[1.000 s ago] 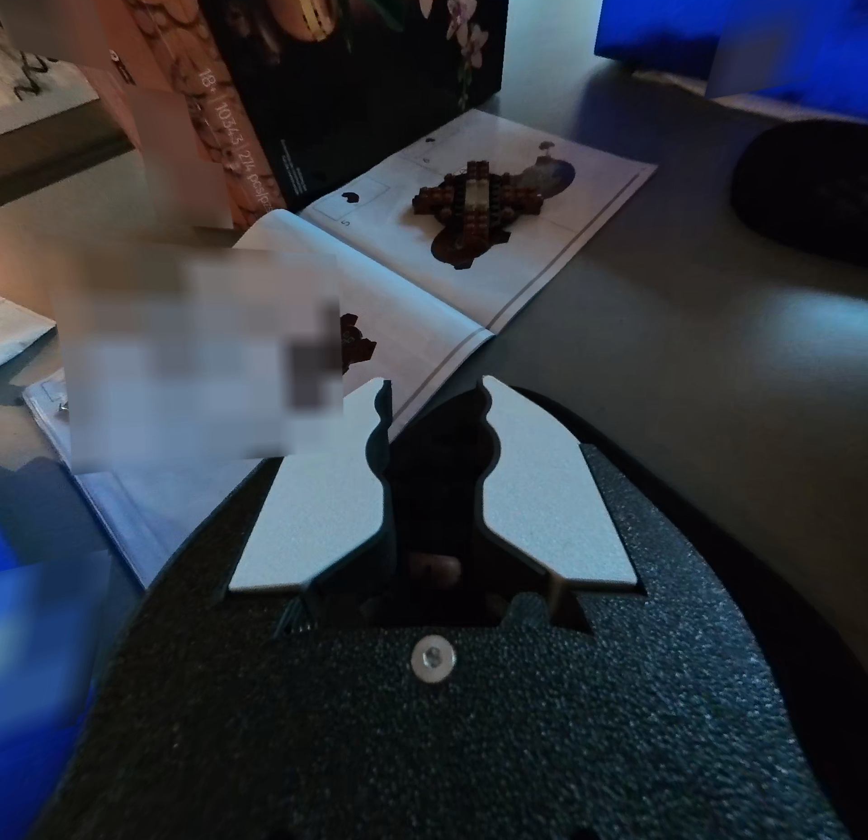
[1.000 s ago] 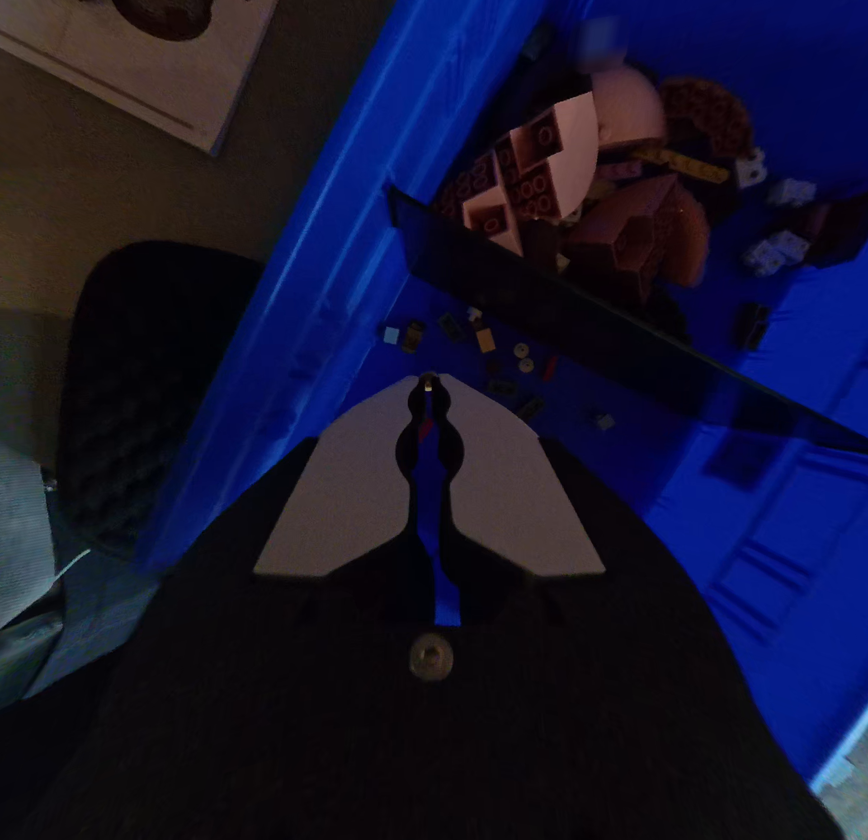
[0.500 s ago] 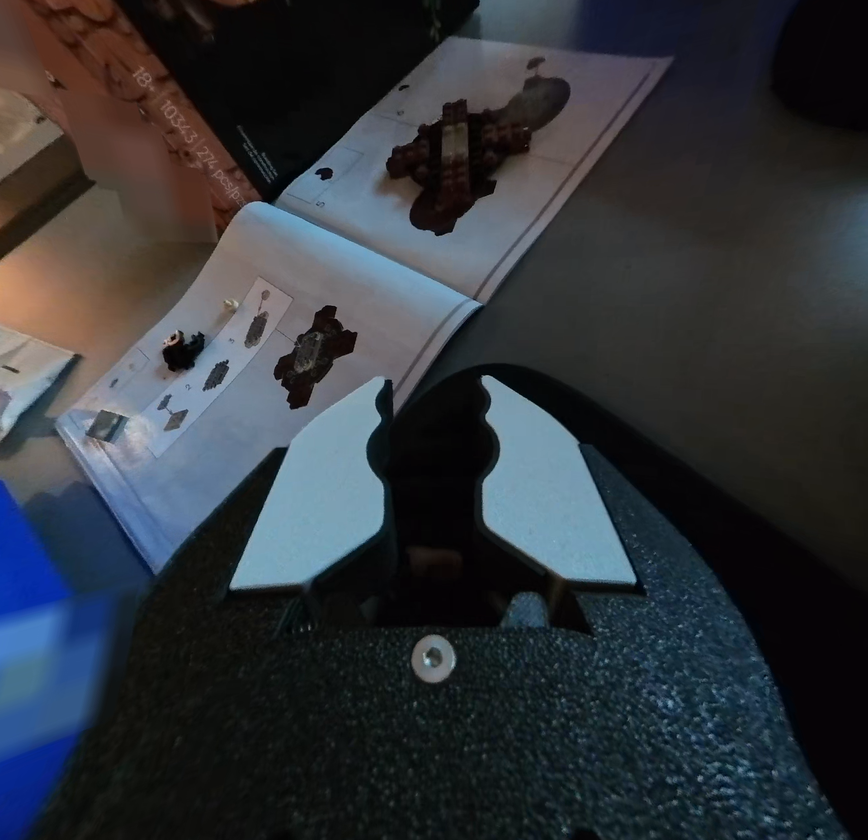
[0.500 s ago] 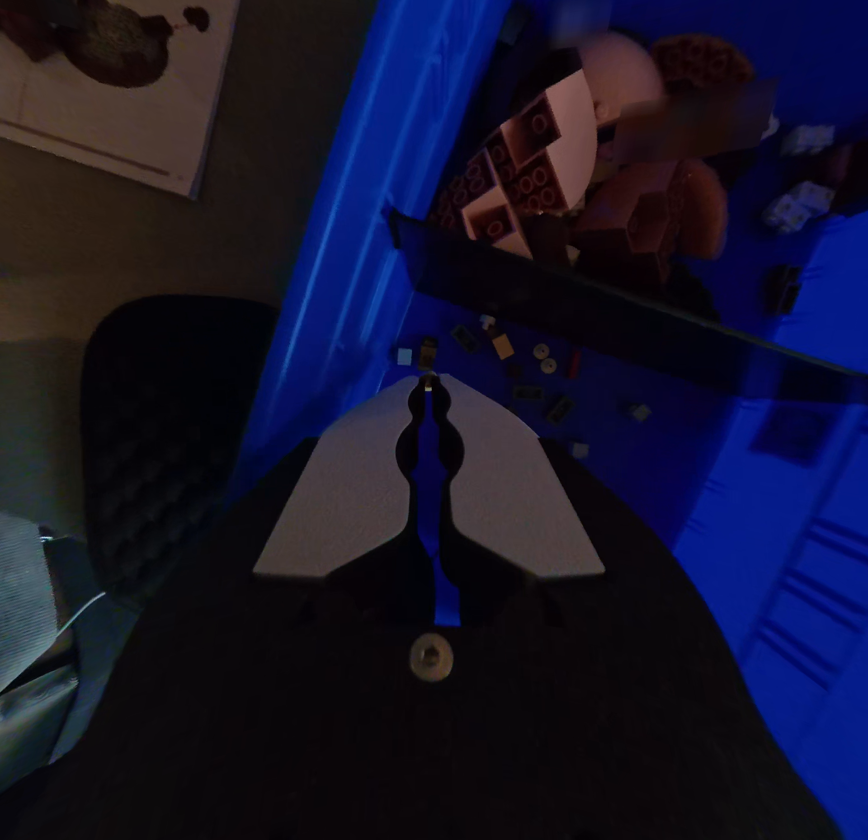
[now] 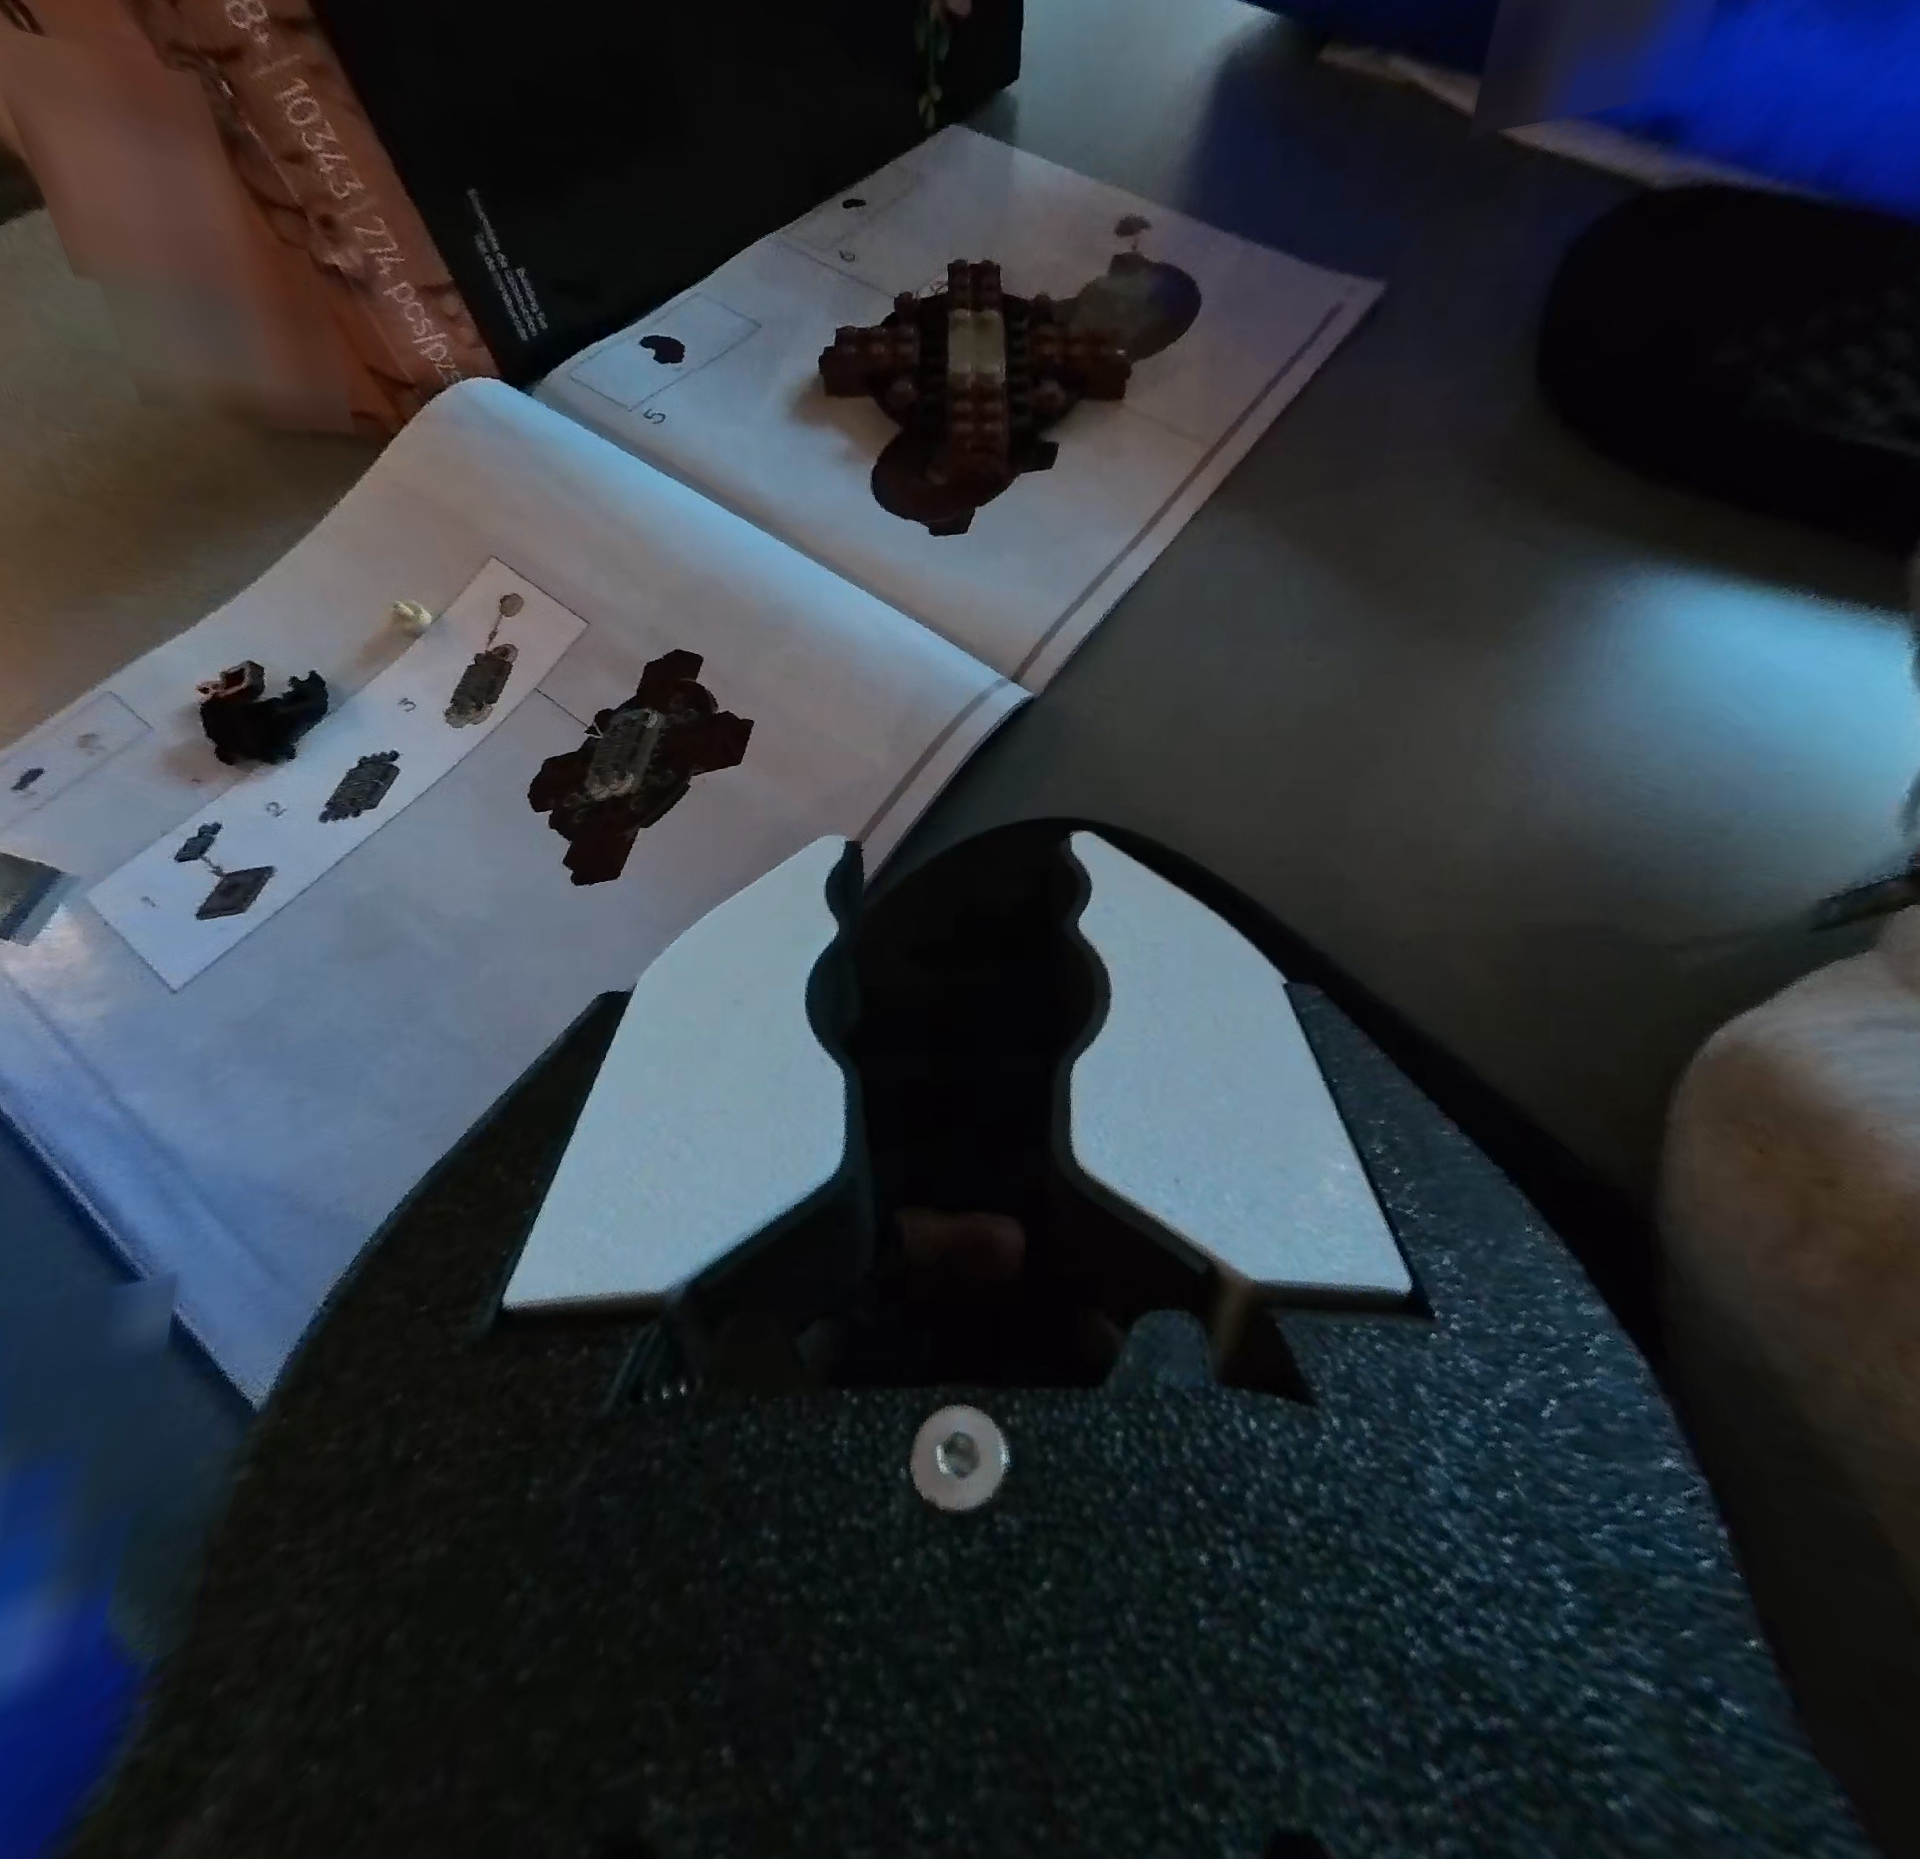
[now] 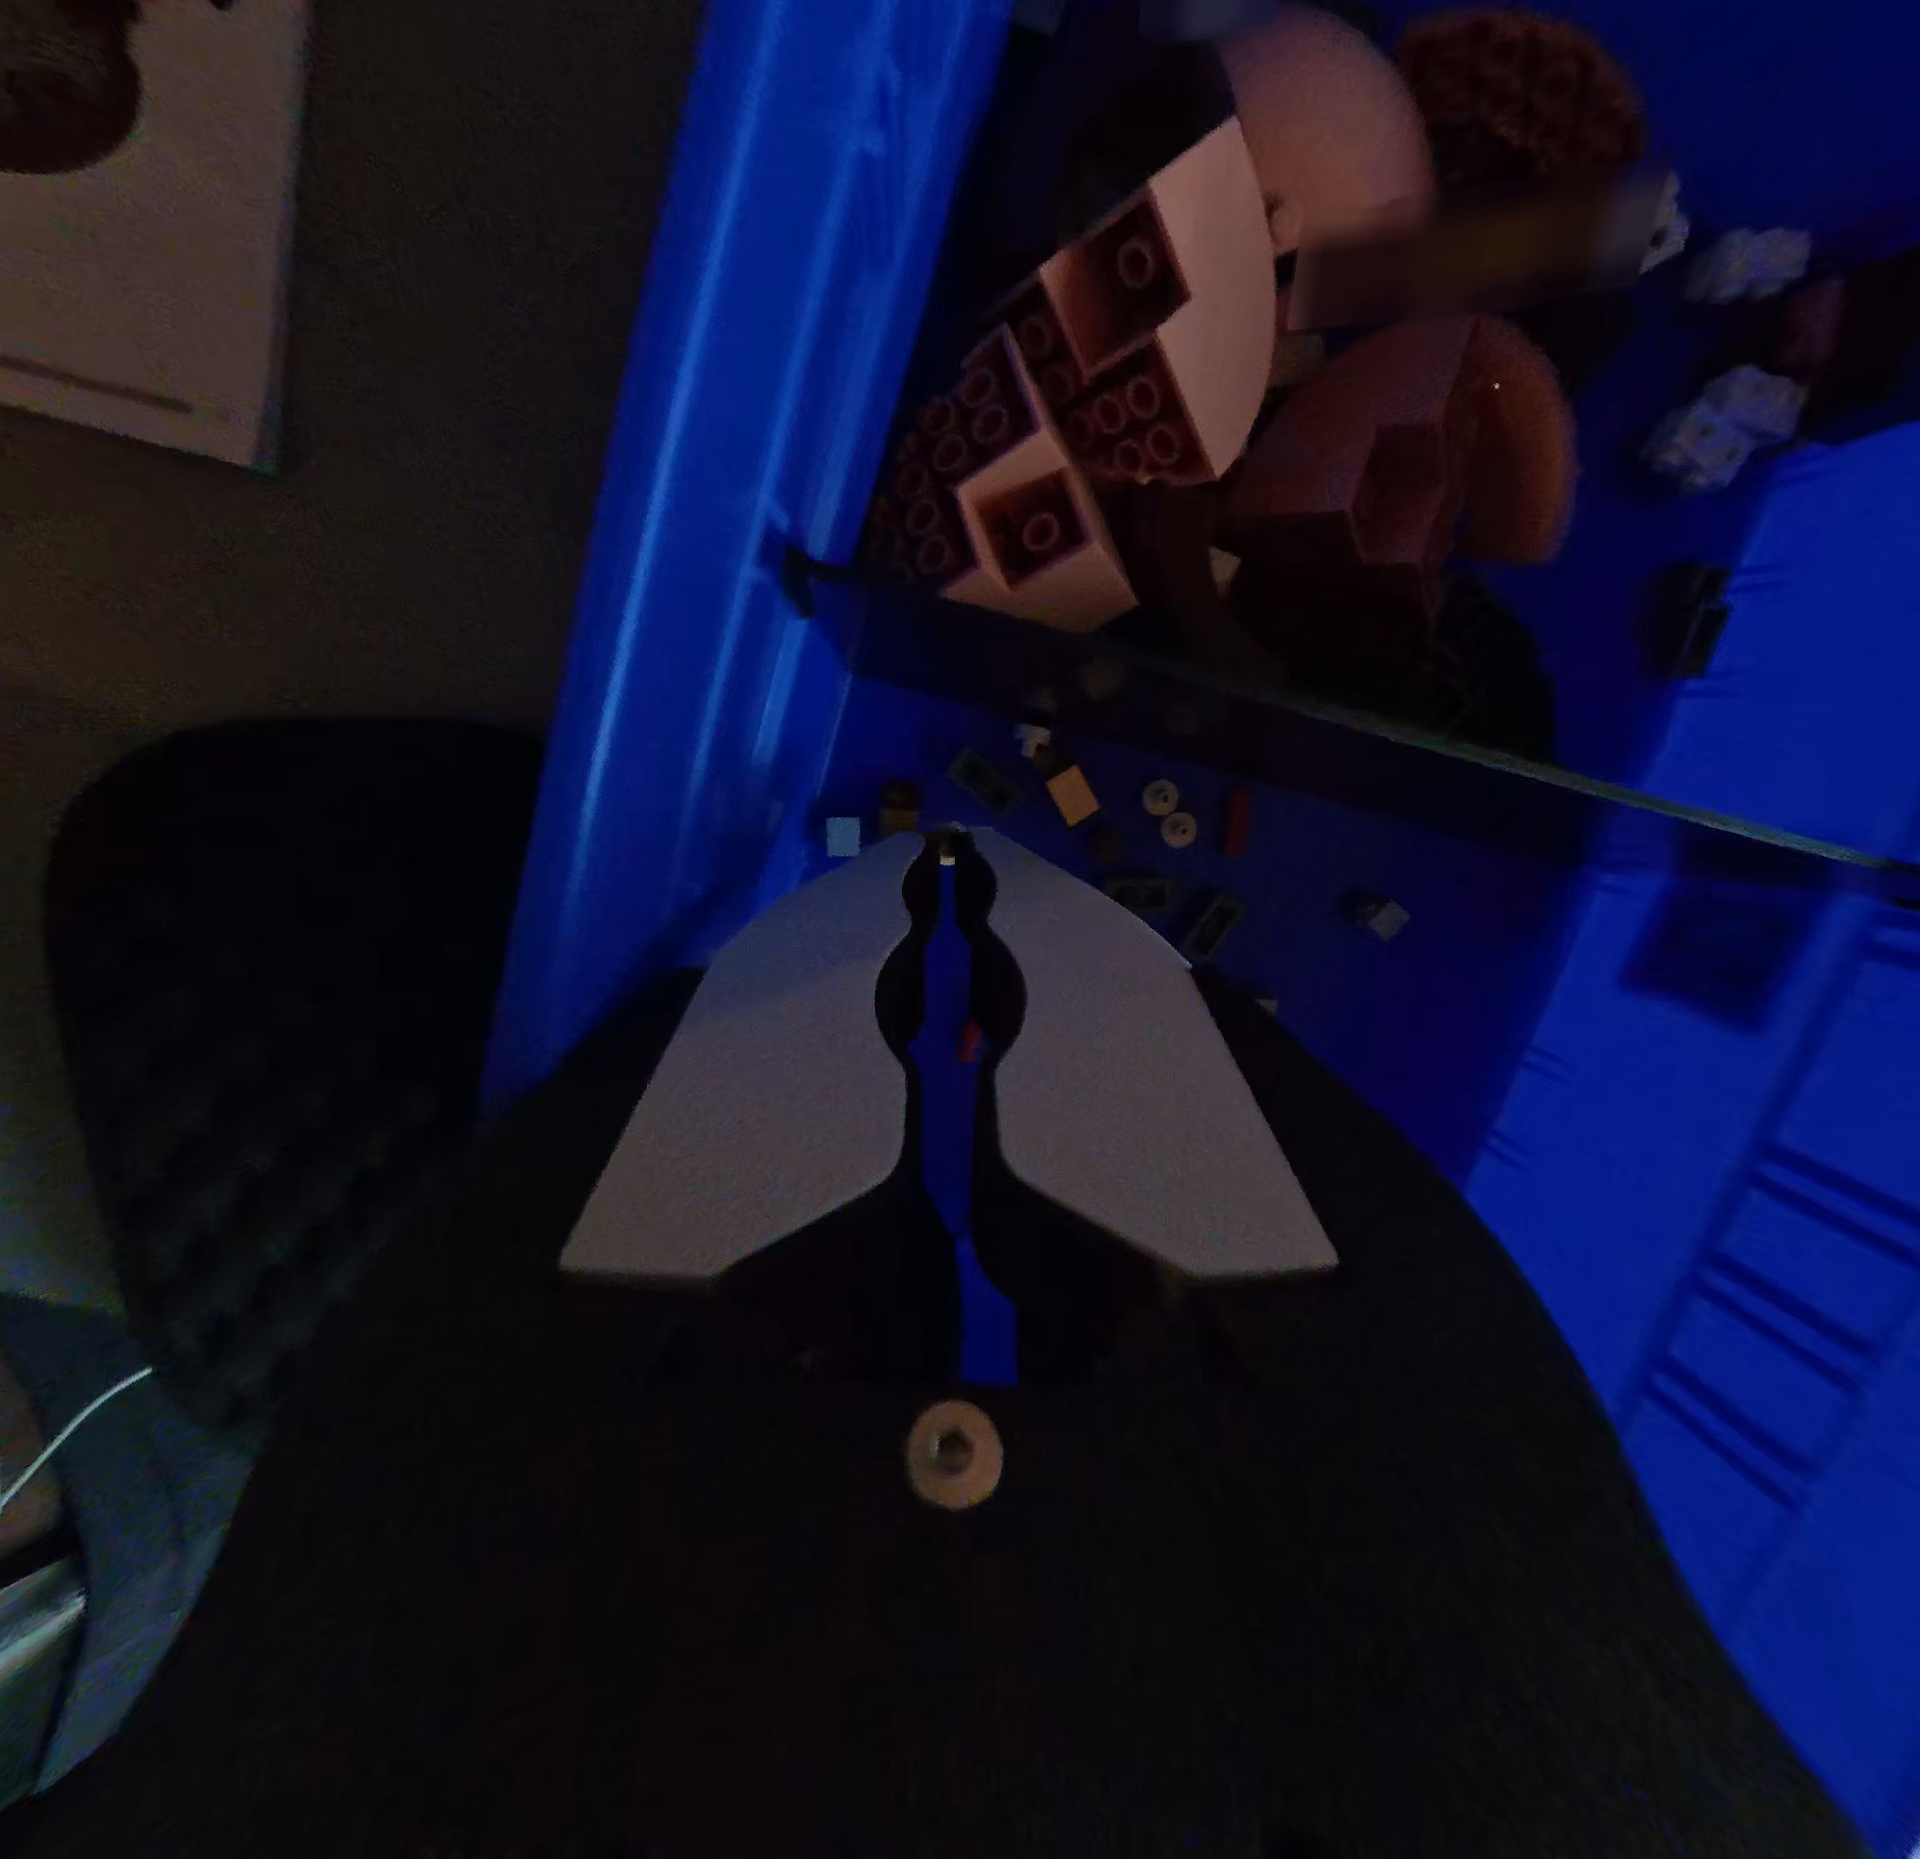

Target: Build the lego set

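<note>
The left gripper (image 5: 966,853) stands parted, holding nothing, at the booklet's (image 5: 727,583) near edge. The right gripper (image 6: 948,845) pinches a tiny pale stud (image 6: 945,853) over the blue bin (image 6: 748,459), small bricks (image 6: 1164,812) just beyond.

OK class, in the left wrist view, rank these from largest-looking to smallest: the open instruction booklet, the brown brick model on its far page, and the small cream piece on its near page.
1. Open instruction booklet
2. Brown brick model
3. Small cream piece

The differences are plain, so nearness to the camera does not alter the ranking.
</note>
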Demonstrator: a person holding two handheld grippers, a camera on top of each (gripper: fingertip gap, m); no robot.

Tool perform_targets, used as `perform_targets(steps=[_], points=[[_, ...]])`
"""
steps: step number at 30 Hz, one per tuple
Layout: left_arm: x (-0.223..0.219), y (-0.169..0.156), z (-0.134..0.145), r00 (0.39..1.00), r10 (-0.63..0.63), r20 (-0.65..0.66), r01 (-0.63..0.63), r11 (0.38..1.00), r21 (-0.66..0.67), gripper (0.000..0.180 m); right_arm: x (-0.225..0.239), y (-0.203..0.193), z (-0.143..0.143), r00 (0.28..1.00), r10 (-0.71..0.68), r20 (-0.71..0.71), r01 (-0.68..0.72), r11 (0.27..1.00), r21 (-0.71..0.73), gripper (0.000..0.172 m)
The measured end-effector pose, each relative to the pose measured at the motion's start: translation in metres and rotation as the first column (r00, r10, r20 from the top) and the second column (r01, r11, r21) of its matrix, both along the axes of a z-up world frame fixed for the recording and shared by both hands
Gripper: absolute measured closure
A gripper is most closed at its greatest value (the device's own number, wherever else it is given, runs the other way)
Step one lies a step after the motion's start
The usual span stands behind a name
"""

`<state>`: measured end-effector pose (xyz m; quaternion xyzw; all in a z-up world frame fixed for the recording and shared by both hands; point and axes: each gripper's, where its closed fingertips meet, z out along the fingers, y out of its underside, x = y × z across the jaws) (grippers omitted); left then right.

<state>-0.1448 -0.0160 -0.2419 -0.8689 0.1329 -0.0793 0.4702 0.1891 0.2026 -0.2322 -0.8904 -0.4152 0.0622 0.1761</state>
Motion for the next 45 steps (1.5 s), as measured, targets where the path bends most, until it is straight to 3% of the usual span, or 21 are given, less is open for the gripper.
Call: perform_targets(steps=[7, 19, 24, 27, 31, 38, 40, 42, 44, 45], points=[[0.000, -0.001, 0.003, 0.998, -0.008, 0.064, 0.008, 1.000, 0.007, 0.146, 0.003, 0.007, -0.003, 0.999, -0.022, 0.034, 0.022, 1.000, 0.006, 0.160], [0.000, -0.001, 0.002, 0.998, -0.007, 0.067, 0.006, 1.000, 0.003, 0.146, 0.003, 0.019, -0.015, 0.992, -0.024, 0.121, 0.032, 0.997, -0.064, 0.157], [0.000, -0.001, 0.002, 0.997, -0.006, 0.072, 0.006, 1.000, 0.001, 0.146, 0.027, 0.027, -0.011, 0.946, -0.035, 0.322, 0.023, 0.999, 0.042, 0.156], [0.000, -0.001, 0.002, 0.995, -0.008, 0.098, 0.009, 1.000, -0.005, 0.147, 0.012, 0.025, -0.011, 0.976, -0.029, 0.216, 0.025, 0.999, 0.019, 0.159], [0.000, -0.001, 0.002, 0.995, -0.011, 0.096, 0.011, 1.000, -0.003, 0.147, 0.017, 0.036, -0.002, 0.966, -0.055, 0.251, 0.030, 0.995, 0.099, 0.160], [0.000, -0.001, 0.003, 0.995, -0.013, 0.095, 0.014, 1.000, -0.002, 0.147, 0.016, 0.027, 0.005, 0.968, -0.054, 0.244, 0.030, 0.995, 0.100, 0.140], [0.000, -0.001, 0.002, 0.995, -0.015, 0.098, 0.015, 1.000, -0.003, 0.146, 0.013, 0.029, 0.008, 0.978, -0.089, 0.190, 0.071, 0.992, 0.104, 0.140], [0.000, -0.001, 0.002, 0.995, -0.017, 0.097, 0.017, 1.000, -0.003, 0.147, 0.022, 0.034, 0.012, 0.968, -0.122, 0.221, 0.093, 0.986, 0.138, 0.145], [0.000, -0.001, 0.002, 0.995, -0.018, 0.096, 0.018, 1.000, -0.002, 0.147, 0.014, 0.036, 0.019, 0.982, -0.088, 0.169, 0.058, 0.982, 0.178, 0.172], [0.001, -0.001, 0.002, 0.995, -0.019, 0.096, 0.019, 1.000, -0.002, 0.147, 0.006, 0.035, 0.023, 0.991, -0.071, 0.115, 0.050, 0.983, 0.179, 0.172]])
